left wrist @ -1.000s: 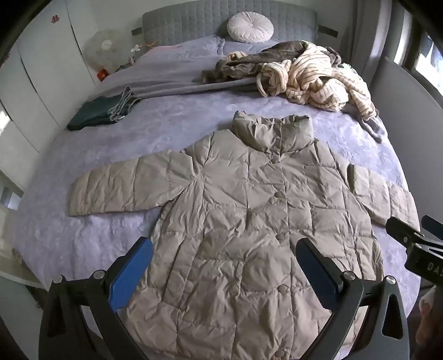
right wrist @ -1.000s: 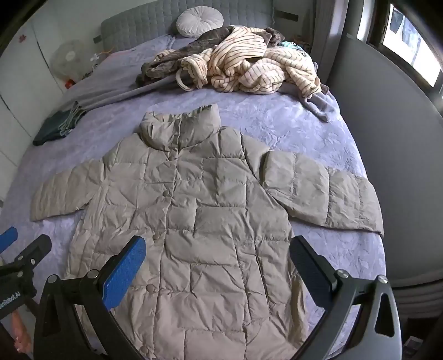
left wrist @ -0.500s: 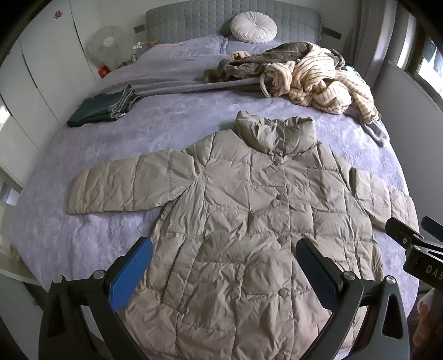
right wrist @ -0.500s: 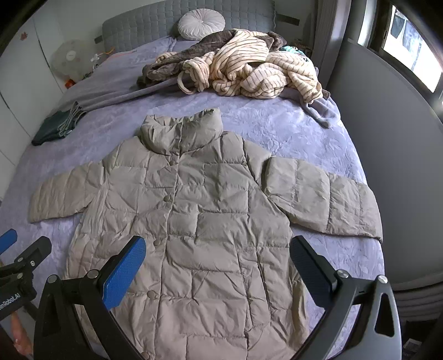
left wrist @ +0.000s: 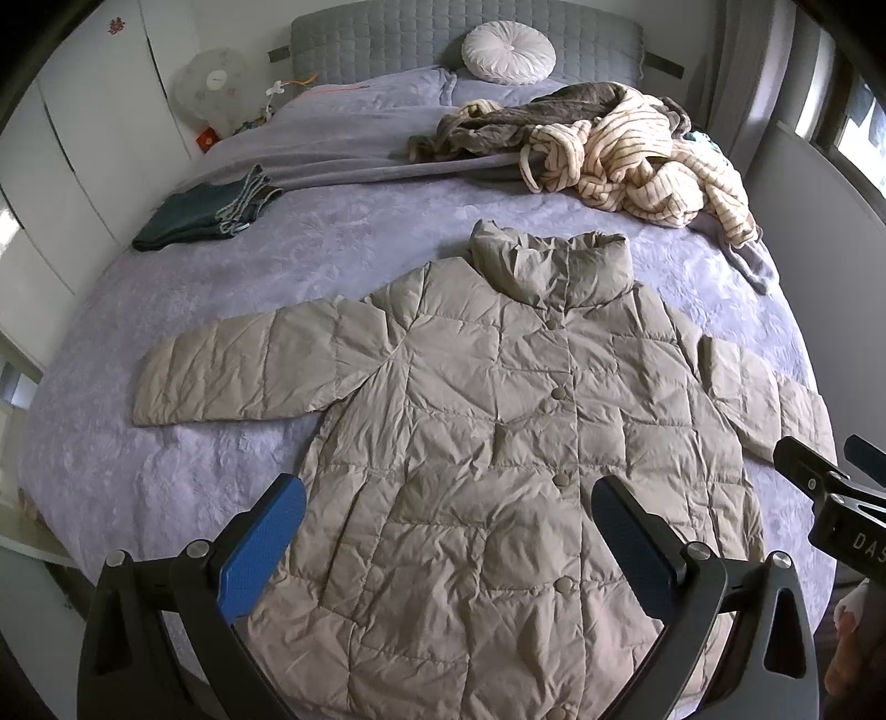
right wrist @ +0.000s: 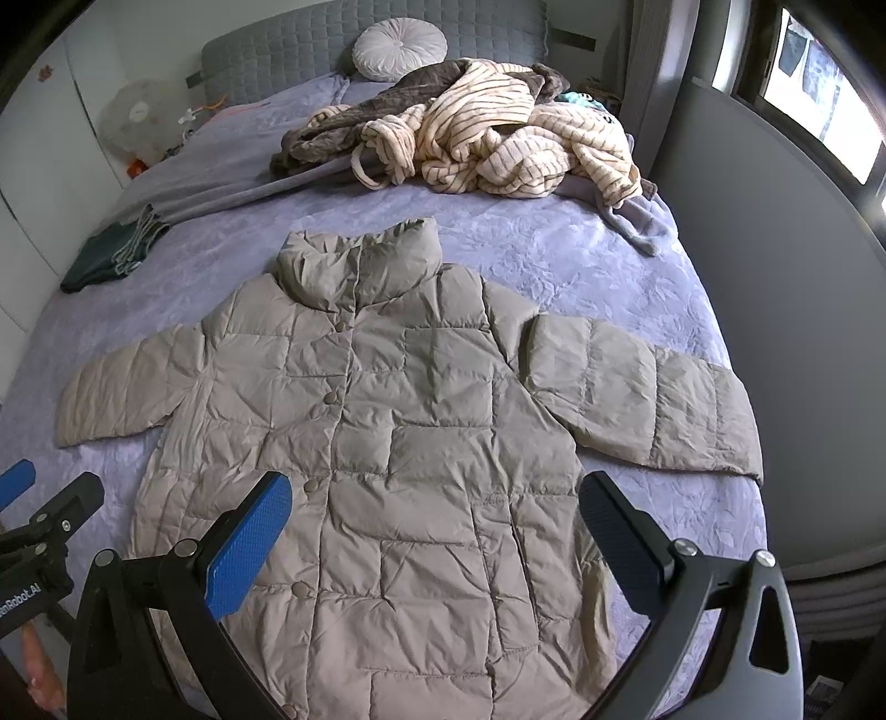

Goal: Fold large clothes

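Note:
A beige quilted puffer coat (left wrist: 498,432) (right wrist: 398,443) lies flat and buttoned on the lilac bedspread (left wrist: 332,260), collar toward the headboard, both sleeves spread sideways. My left gripper (left wrist: 448,498) hovers open above the coat's lower left part, nothing between its blue pads. My right gripper (right wrist: 434,493) hovers open above the lower right part, also holding nothing. Each gripper shows at the edge of the other's view: the right gripper's tip (left wrist: 819,482) and the left gripper's tip (right wrist: 50,509).
A heap of striped cream and brown clothes (left wrist: 620,144) (right wrist: 482,138) lies near the headboard. A folded dark green garment (left wrist: 205,213) sits at the bed's left edge. A round white cushion (left wrist: 509,52) rests against the headboard. A grey wall (right wrist: 786,310) runs along the right.
Both grippers have drifted slightly back and up, so the coat sits a little lower in each view. Nothing on the bed has moved.

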Available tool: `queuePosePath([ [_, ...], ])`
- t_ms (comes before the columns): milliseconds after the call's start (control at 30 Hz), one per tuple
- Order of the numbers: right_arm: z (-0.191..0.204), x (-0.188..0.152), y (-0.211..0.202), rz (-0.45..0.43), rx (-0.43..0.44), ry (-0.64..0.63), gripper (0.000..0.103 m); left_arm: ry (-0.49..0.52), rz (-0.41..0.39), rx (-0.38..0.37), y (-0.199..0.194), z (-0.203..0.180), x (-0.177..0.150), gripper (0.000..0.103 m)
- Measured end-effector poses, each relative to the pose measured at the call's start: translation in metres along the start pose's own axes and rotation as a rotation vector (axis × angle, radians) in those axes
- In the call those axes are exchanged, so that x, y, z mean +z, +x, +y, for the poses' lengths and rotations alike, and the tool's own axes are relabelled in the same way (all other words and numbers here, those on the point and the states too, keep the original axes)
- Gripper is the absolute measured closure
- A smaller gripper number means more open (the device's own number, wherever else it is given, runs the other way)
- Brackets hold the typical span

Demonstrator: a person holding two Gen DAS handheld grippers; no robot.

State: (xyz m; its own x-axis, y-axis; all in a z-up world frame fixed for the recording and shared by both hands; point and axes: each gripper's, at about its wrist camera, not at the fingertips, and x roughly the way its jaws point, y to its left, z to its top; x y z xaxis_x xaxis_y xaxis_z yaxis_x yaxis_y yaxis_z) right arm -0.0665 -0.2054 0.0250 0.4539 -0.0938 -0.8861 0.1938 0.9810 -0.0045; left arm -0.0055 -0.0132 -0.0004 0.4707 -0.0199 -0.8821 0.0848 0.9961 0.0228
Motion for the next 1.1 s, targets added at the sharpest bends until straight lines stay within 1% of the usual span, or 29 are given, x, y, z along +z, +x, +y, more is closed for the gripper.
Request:
queuePosePath([
  [667,0.001,0.0,-0.001,-0.003,-0.002,0.003,0.0,0.002,-0.001,-0.004,0.0,0.0,0.002,0.0],
  [1100,0.0,-0.001,-0.002,-0.005,-0.003,0.002,0.0,0.005,0.0,-0.013,0.004,-0.012,0.004,0.0],
])
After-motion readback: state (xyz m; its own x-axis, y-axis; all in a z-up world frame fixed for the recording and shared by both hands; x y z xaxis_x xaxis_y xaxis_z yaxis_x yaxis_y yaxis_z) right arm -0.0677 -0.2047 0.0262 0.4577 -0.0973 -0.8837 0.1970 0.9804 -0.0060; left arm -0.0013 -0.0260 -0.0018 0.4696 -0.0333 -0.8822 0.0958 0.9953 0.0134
